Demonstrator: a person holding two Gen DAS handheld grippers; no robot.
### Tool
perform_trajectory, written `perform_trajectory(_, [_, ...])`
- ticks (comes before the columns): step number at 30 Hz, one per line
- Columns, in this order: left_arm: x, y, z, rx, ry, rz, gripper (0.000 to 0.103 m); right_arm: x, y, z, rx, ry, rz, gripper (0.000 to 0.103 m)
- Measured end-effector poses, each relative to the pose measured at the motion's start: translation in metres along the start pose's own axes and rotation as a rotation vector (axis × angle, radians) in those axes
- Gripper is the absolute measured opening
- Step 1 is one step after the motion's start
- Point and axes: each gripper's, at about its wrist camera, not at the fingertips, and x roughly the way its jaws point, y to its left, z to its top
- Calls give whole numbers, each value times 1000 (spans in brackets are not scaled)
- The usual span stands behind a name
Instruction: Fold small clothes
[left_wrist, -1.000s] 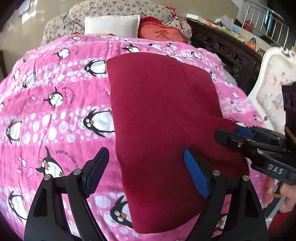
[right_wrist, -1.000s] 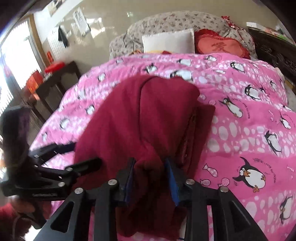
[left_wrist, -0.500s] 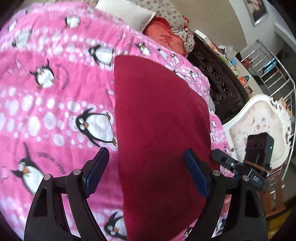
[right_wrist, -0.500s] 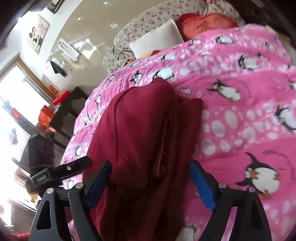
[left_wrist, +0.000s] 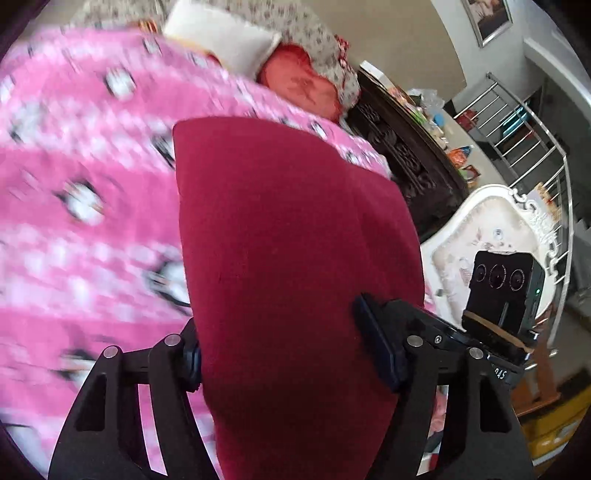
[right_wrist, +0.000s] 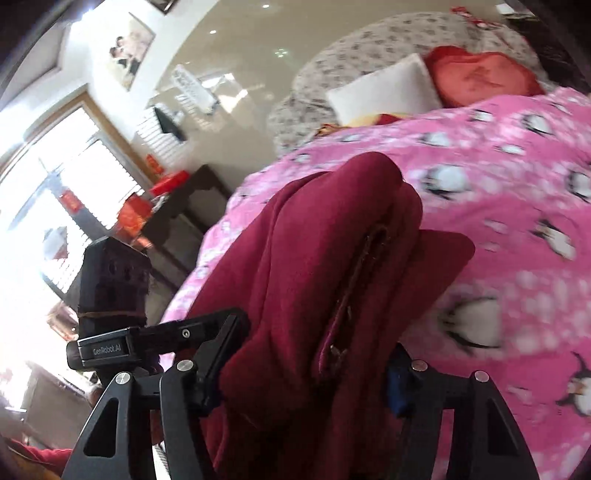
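Maroon garment (left_wrist: 295, 258) on the pink penguin blanket (left_wrist: 85, 177) lies between both closing grippers: left gripper (left_wrist: 288, 360) and right gripper (right_wrist: 306, 373), neither pressing it yet.

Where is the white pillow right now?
The white pillow lies at the head of the bed in both views, on the pink penguin quilt's far edge, just left of the red heart cushion.

Daylight floods in through the window (right_wrist: 55, 206) far off to my left, blown out to white glare. The quilt (left_wrist: 74, 184) ahead of my grippers is smeared with motion blur in both views. Fisheye bending curves everything, with dark corners at the edges.
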Motion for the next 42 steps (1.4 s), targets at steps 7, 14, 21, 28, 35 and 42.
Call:
perform_trajectory(7, [-30, 63, 3, -30, -34, 217, 69, 95, 26, -3, -21, 121, -39, 65])
perform_trajectory(14, [-30, 89, -19, -39, -32, 288, 70, 75, 33, 0, -29, 105, -142, 65])
perform_trajectory(21, [-26, 78, -25, 23, -76, 389, 71, 92, 84, 23, -253, 97, -180, 63])
perform_trajectory(28, [-21, 70, -24, 43, -94, 429, 71, 140, 51, 20, -288, 149, -331, 63])
perform_trajectory(35, [-40, 61, -30, 45, -170, 489, 71, 89, 71, 4, -314, 105, -308, 63])
perform_trajectory(42, [-60, 54, -46, 68, -275, 610, 71, 106, 66, -35, -364, 143, -417, 63])
